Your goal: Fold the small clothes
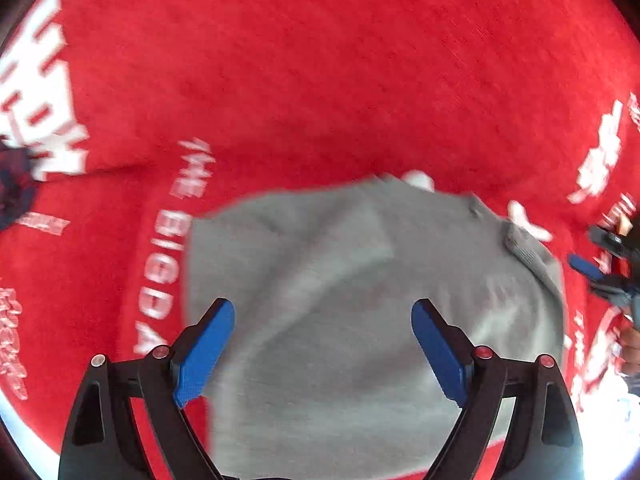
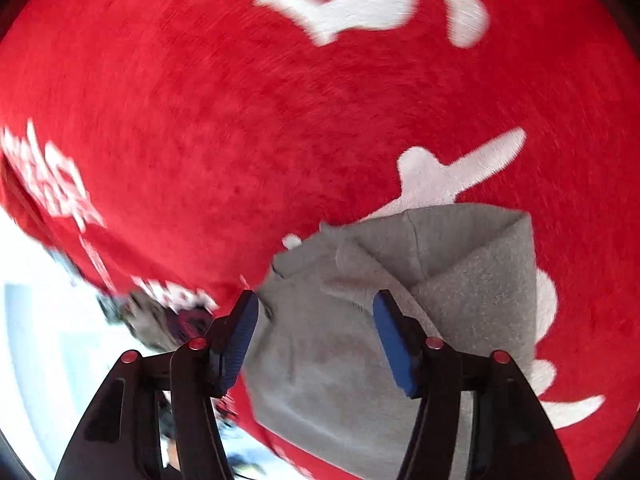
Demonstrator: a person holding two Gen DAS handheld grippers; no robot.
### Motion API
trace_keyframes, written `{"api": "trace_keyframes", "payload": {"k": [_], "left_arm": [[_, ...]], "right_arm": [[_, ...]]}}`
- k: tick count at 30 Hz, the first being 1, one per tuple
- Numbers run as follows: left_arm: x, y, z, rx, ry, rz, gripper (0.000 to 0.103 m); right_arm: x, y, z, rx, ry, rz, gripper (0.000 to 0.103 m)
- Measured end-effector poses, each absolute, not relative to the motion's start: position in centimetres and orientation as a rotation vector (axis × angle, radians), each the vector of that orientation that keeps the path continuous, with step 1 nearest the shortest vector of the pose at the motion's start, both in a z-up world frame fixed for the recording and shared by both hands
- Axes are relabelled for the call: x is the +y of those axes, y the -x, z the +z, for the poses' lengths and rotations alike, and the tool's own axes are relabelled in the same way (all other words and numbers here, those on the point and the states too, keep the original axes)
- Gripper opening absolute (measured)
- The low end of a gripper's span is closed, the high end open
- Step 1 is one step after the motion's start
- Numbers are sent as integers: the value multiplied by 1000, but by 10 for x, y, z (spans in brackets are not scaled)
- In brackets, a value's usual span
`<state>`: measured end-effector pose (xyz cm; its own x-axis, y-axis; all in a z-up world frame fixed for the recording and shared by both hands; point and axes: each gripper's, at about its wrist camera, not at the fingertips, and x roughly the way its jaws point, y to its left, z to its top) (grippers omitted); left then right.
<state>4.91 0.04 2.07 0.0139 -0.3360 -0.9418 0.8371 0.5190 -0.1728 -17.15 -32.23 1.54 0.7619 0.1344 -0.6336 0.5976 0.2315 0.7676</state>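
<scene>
A small grey garment (image 1: 340, 280) lies on a red blanket (image 1: 320, 80) with white lettering. My left gripper (image 1: 322, 306) hovers over it, pointing steeply down, open wide, its blue pads apart and pressing on nothing. In the right wrist view the same grey garment (image 2: 460, 264) shows a folded-over flap at its far end. My right gripper (image 2: 316, 298) stands open above the garment's near-left part, with cloth below the gap but not pinched. The right gripper (image 1: 600, 264) also shows at the right edge of the left wrist view, beside the garment's far corner.
The red blanket (image 2: 240, 120) fills most of both views. Its edge runs along the lower left of the right wrist view, with bright floor beyond. A blurred heap of dark and grey cloth (image 2: 160, 316) lies at that edge. A dark cloth (image 1: 14, 188) sits at the far left.
</scene>
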Motion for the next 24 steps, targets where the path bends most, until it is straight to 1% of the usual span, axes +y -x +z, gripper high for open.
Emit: {"api": "trace_keyframes", "payload": {"k": [2, 7, 12, 15, 16, 17, 20, 24], "left_arm": [[-8, -37, 9, 1295, -525, -1036, 91], [-40, -26, -20, 1247, -579, -998, 91], [-46, -71, -32, 1149, -557, -760, 91], [-36, -102, -40, 1127, -564, -602, 91], [-31, -110, -41, 1136, -549, -570, 91], [-23, -119, -40, 1152, -522, -540, 91], [-8, -123, -30, 1134, -531, -512, 91], [9, -123, -16, 1115, -590, -504, 91]], "right_arm": [[-309, 155, 13, 735, -1282, -247, 60], [-285, 118, -26, 927, -1218, -197, 59], [-317, 134, -34, 867, -1178, -395, 50], [-341, 150, -29, 856, -1127, -542, 51], [-349, 158, -29, 863, -1126, -602, 53], [-353, 164, -30, 875, -1130, -643, 53], [-361, 183, -22, 832, -1177, -691, 53], [-355, 202, -8, 825, -1162, -693, 53]]}}
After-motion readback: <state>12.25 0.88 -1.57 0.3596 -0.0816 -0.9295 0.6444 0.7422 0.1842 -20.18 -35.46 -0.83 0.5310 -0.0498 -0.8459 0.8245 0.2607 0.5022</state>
